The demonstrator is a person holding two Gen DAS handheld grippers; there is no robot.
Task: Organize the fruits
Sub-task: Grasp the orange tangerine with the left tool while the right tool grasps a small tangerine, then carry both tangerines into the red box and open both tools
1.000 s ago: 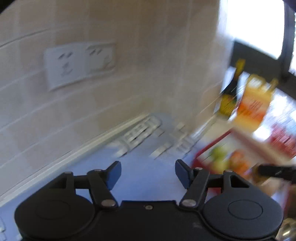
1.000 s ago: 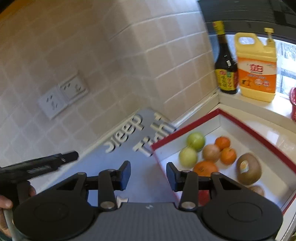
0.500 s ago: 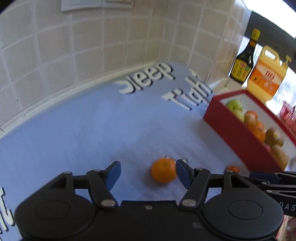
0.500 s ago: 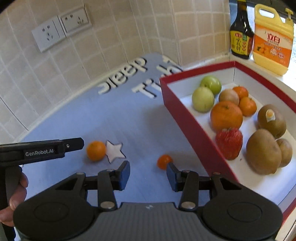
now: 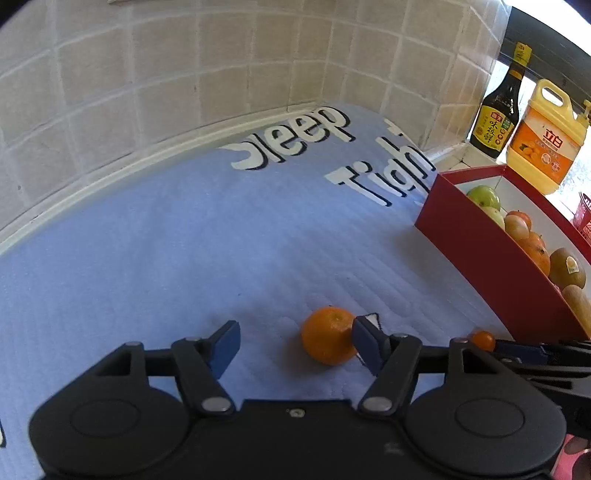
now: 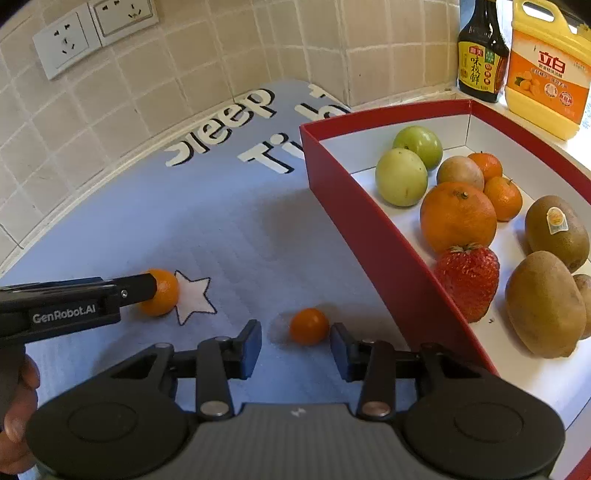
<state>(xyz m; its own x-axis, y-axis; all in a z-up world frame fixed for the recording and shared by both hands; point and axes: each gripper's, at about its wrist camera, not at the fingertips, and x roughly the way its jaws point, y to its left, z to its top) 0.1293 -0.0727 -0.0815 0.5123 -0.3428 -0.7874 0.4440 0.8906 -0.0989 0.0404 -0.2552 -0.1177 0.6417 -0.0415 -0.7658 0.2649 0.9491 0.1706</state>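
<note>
Two fruits outside box: a mandarin (image 5: 328, 335) and a small orange tomato (image 6: 309, 326), both lying on the blue mat (image 5: 184, 236).
Box contents: red box (image 6: 373, 236) with white floor holds two green apples, a large orange, two small mandarins, a brownish round fruit, a strawberry and kiwis.
Progress, as judged: most fruit seems already gathered; the two loose pieces are left to go in.
Mandarin, look: round, bright orange, dimpled skin, pale stem scar on top; touching the white star printed on the mat.
Mandarin, place: near the left gripper (image 5: 293, 341), off-centre between the fingers, against the right-hand pad.
Tomato, look: smooth, glossy, much smaller than the mandarin.
Tomato, place: just beside the box's near red wall, between the fingertips of the right gripper (image 6: 295, 341).
Left gripper, state: jaws spread wide, nothing gripped.
Right gripper, state: jaws wide, straddling the tomato with a gap on each side; nothing held.
Backdrop: soy sauce bottle (image 6: 480, 51) and yellow detergent jug (image 6: 543, 70) on the sill behind the box; wall sockets (image 6: 92, 33) on the tiles.
</note>
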